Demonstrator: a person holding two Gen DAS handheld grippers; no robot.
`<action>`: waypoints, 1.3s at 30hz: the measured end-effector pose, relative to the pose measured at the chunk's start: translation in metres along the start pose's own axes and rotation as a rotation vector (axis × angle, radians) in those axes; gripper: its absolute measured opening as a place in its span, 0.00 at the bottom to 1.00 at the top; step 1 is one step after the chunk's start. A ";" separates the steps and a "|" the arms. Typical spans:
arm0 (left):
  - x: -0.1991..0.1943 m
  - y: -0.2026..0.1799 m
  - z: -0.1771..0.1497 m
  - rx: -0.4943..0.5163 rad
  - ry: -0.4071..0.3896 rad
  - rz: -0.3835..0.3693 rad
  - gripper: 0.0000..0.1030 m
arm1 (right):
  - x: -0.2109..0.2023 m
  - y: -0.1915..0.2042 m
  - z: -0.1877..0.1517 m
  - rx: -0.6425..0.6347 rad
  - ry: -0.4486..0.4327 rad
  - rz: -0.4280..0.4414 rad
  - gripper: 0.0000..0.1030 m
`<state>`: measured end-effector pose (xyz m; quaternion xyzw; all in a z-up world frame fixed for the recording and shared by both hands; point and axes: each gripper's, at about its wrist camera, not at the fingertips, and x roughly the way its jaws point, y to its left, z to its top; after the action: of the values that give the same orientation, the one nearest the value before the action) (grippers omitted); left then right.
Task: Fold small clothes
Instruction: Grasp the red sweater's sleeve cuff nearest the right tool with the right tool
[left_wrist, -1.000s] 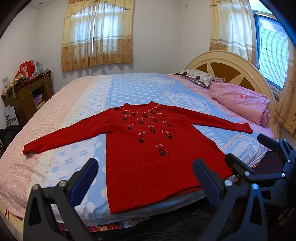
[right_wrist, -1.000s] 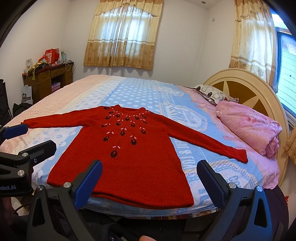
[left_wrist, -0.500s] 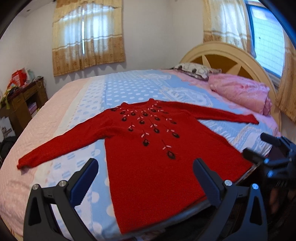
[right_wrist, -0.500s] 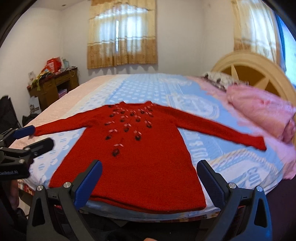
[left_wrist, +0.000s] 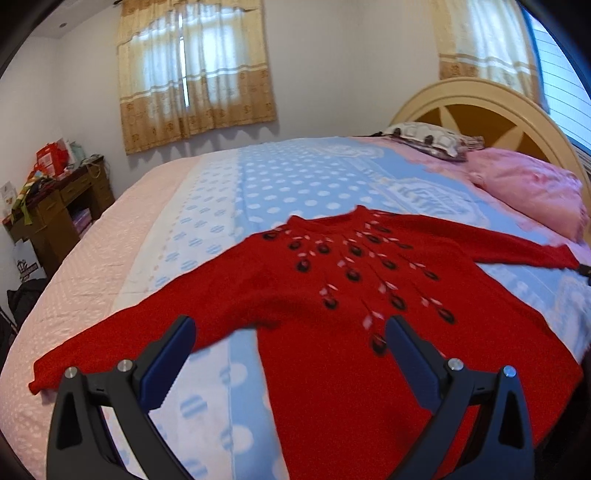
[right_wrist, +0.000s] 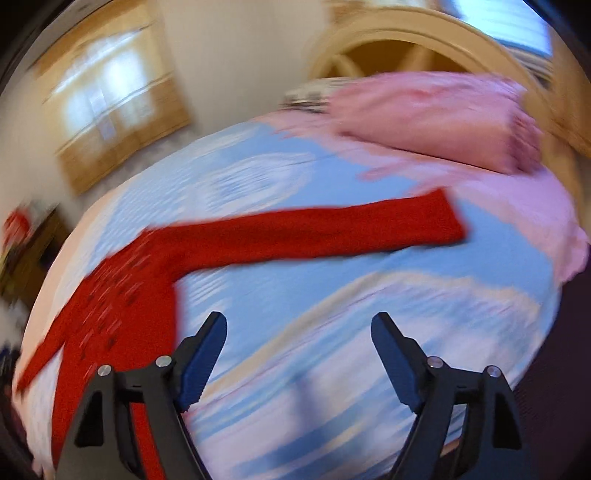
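Note:
A red sweater (left_wrist: 332, 314) with dark and pink embroidery lies flat and face up on the bed (left_wrist: 277, 184), sleeves spread out. My left gripper (left_wrist: 291, 347) is open and empty, above the sweater's left side near the armpit. In the blurred right wrist view the sweater's right sleeve (right_wrist: 314, 232) stretches across the bedspread, its cuff to the right. My right gripper (right_wrist: 299, 339) is open and empty, over bare bedspread below that sleeve.
A pink folded blanket (left_wrist: 532, 188) and a patterned pillow (left_wrist: 428, 138) lie by the round headboard (left_wrist: 480, 99). A cluttered wooden desk (left_wrist: 55, 206) stands at the left wall. A curtained window (left_wrist: 195, 70) is behind the bed.
Both grippers have moved forward over the bed. The left one came in over the sweater's left side. The right one swung right toward the right sleeve, blurring its view.

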<state>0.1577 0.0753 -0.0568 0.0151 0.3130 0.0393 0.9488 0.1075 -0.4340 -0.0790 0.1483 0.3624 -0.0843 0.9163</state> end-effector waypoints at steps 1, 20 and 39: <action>0.006 0.002 0.002 -0.009 0.005 0.001 1.00 | 0.005 -0.022 0.013 0.044 -0.008 -0.040 0.75; 0.073 0.013 0.003 -0.105 0.145 -0.024 1.00 | 0.099 -0.084 0.091 0.045 0.117 -0.221 0.16; 0.072 0.041 -0.004 -0.178 0.115 -0.029 1.00 | 0.060 0.081 0.165 -0.163 -0.030 -0.009 0.08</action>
<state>0.2105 0.1219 -0.1008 -0.0761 0.3625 0.0542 0.9273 0.2779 -0.4152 0.0110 0.0701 0.3549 -0.0607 0.9303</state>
